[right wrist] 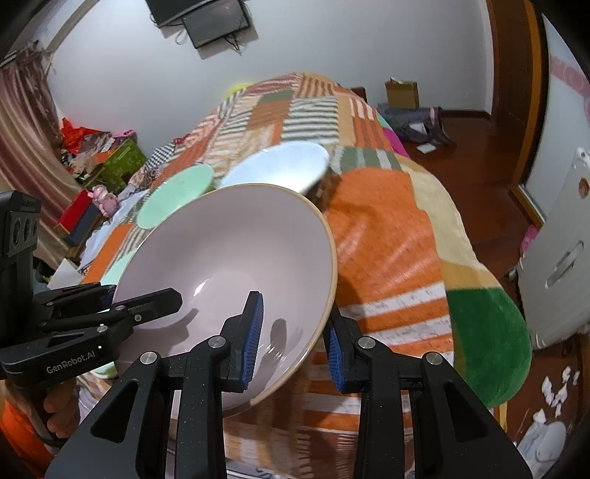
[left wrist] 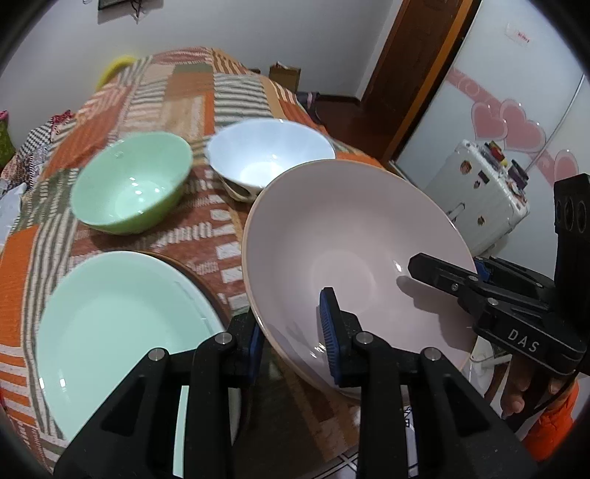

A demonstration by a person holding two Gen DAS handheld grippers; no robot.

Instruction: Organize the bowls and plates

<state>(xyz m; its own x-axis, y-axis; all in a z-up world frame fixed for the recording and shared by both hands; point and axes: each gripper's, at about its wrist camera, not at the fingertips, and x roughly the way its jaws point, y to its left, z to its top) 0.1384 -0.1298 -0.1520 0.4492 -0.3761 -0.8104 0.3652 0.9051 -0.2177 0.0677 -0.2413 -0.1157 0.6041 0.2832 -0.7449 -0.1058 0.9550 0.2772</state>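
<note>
**Pink bowl held at both rims, above the patchwork bed**

Left wrist view. Left gripper (left wrist: 293, 337) at lower centre; its jaws straddle the near rim of the pink bowl (left wrist: 343, 235), one blue pad inside the bowl, the other outside and below the rim. Pads look pressed to the wall: gripping the bowl. The bowl fills the centre right of the frame, tilted, its rim raised on the far side. Right gripper (left wrist: 448, 272) enters from the right edge, its jaws closed over the bowl's right rim, one black finger lying inside on the pink surface. A mint plate (left wrist: 110, 320) lies at lower left on the patchwork blanket (left wrist: 177, 95). A green bowl (left wrist: 132, 182) sits at centre left, a white bowl (left wrist: 271, 154) just beside it at upper centre; whether they touch I cannot tell. The pink bowl's far rim overlaps the white bowl in this frame. White suitcase (left wrist: 483, 184) at right, against a door with pink hearts.

Right wrist view. Right gripper (right wrist: 291, 337) at lower centre, jaws clamped across the pink bowl's (right wrist: 236, 250) lower right rim, one pad inside, one outside. Left gripper (right wrist: 147, 306) comes in from the left edge, finger tip resting inside the bowl. White bowl (right wrist: 280, 165) and green bowl (right wrist: 177, 191) show beyond the far rim, on the blanket (right wrist: 387, 239). Wall screen (right wrist: 206, 18) at top.
</note>
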